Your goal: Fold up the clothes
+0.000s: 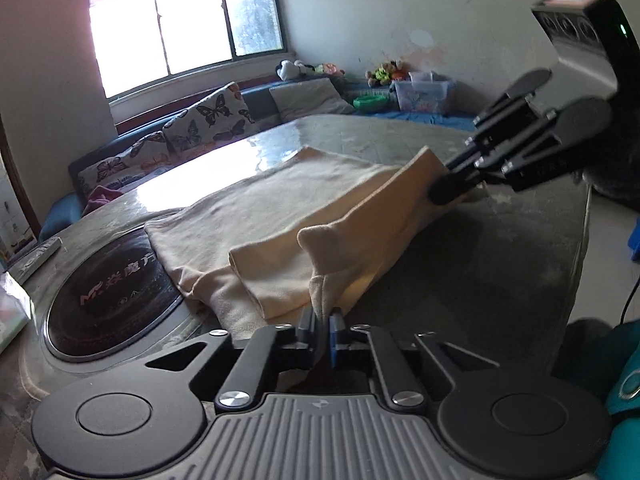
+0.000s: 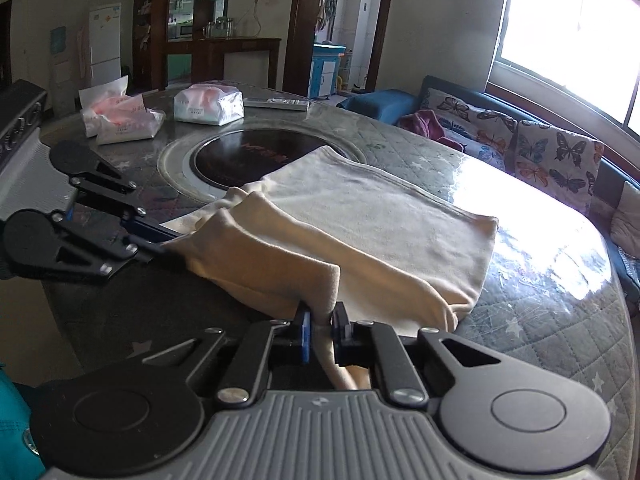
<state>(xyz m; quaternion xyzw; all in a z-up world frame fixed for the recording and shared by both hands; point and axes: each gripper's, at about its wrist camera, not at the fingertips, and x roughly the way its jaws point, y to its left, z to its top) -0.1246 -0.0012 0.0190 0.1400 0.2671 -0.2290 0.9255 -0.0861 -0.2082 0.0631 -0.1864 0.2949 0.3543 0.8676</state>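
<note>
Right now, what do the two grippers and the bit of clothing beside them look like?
Both are matte black linkage grippers with silver screws, round black discs either side and a grey ribbed plate behind. The left gripper and the right gripper carry blue pads on their fingers. The right one's housing has a small green light. A teal sleeve shows at the frame edge.

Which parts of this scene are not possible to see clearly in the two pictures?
- Left wrist view: the cream garment hides the table under it.
- Left wrist view: the right tool has its tips sunk into the cloth.
- Right wrist view: print on the tissue packs is too small.
</note>
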